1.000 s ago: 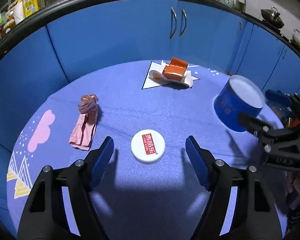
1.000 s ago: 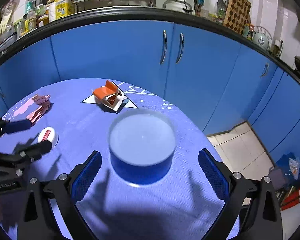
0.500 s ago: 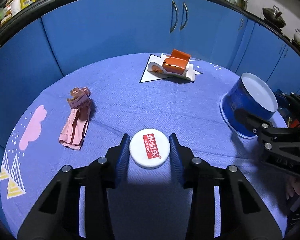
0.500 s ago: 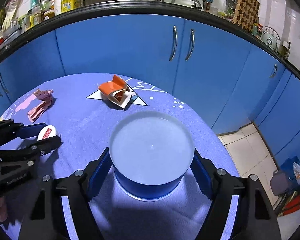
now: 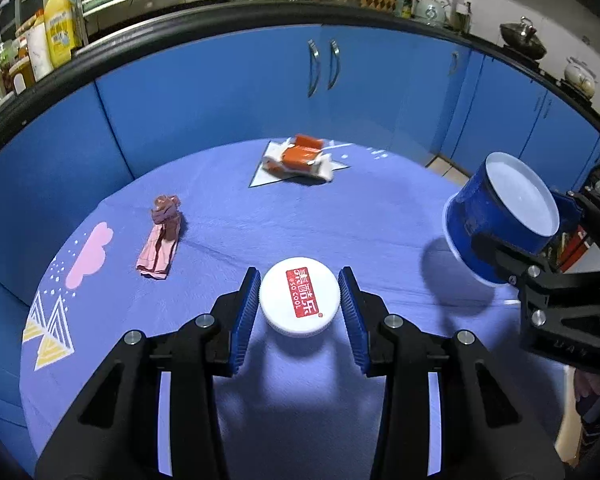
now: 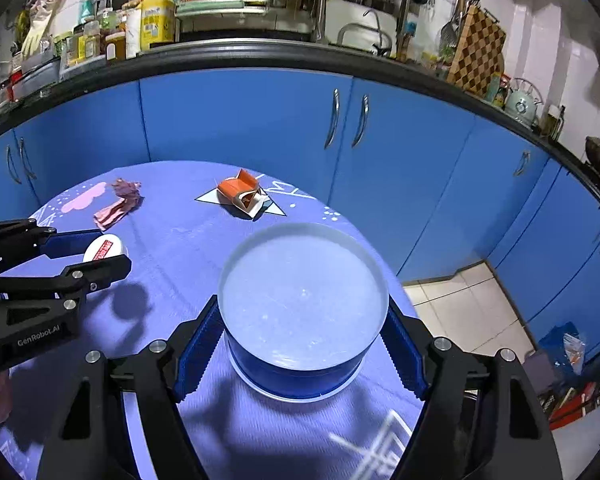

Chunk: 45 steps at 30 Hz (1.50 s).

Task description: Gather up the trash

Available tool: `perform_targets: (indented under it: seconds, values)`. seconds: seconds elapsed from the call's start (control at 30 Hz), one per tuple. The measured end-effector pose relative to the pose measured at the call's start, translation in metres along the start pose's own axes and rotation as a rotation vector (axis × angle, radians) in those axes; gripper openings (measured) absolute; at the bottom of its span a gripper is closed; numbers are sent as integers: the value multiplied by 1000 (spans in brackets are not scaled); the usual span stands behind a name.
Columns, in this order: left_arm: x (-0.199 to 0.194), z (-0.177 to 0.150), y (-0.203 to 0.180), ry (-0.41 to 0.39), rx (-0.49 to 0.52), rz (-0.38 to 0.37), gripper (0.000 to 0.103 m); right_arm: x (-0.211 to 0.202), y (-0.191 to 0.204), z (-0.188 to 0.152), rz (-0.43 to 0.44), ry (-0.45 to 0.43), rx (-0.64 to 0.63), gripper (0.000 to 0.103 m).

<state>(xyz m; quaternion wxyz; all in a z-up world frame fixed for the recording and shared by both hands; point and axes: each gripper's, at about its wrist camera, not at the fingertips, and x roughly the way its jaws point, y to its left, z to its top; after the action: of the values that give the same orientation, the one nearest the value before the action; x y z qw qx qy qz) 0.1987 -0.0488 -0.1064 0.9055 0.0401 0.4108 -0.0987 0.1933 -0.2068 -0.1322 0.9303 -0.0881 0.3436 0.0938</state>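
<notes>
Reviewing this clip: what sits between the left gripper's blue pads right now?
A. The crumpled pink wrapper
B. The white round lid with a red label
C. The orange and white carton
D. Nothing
B. In the left wrist view the left gripper has both pads pressed against the sides of the white round lid, while the pink wrapper and the orange carton lie farther back on the tablecloth.
</notes>
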Motion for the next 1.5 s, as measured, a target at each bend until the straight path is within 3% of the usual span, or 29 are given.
perform_targets:
  seconds: [0.3,0.63,0.97,1.5]
  values:
    - [-45,3,-55,-65,83,-23,41,-60,-20,-12,-61,-74,5,74]
    - [-69,9,-106,-103,157,-34,41,-106,-50,-31,-119,-122,24,74]
    - [-78,16,-153,-124,227,-48,41,-138,-83,-45,-221,-165,24,74]
    - [-73,27,-223,-129,307,-90,41,-165,-144,-69,-309,-193,106,74]
